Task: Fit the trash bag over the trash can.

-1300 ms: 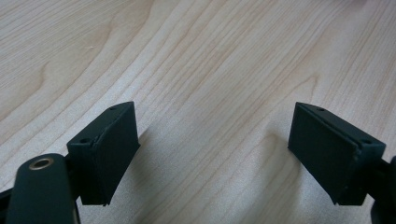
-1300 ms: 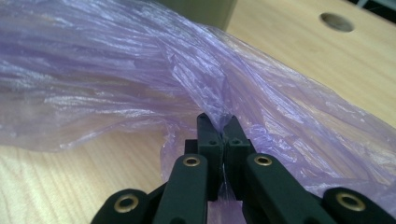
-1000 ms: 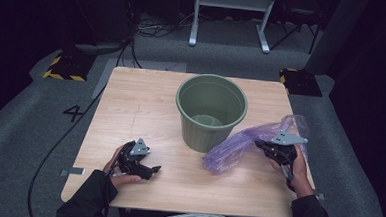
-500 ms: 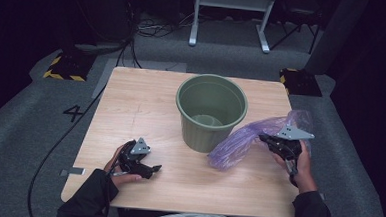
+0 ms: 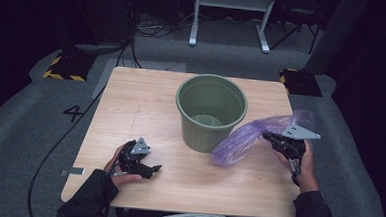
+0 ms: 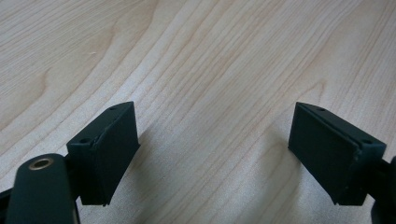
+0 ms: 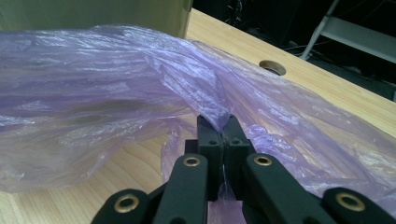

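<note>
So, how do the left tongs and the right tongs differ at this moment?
The left tongs stand wide open with nothing between the jaws, while the right tongs are shut on the purple plastic bag. The left tongs sit low over the bare wooden table near the front edge; the right tongs are held beside the green bucket, at the table's right edge. Both are black, two-jawed, and held in one hand each.

grey carpet floor (image 5: 24,129), white stand (image 5: 233,10), dim room
</note>
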